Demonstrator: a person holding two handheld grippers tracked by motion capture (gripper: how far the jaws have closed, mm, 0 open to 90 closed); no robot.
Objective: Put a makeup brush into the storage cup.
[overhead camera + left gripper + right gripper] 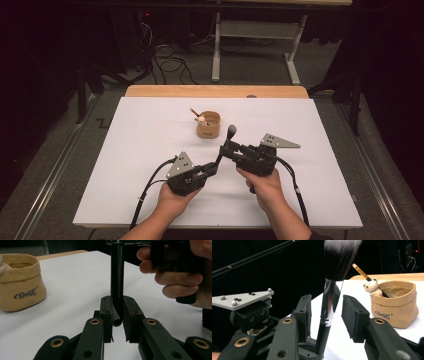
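Left gripper view: my left tongs (117, 315) pinch the brush (117, 277) handle. My right tongs (325, 315) stand open around its silver neck. Next I squeeze, then carry it toward the pot (208, 124) at twelve o'clock.

Tan pot (208, 125) on white table (140, 150)

brush (329, 305) tip beyond frame edge

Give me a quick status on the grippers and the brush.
Left gripper shut on makeup brush handle. Right gripper open around its ferrule, pads not pressing. Beige pot stands apart; nothing in the way.
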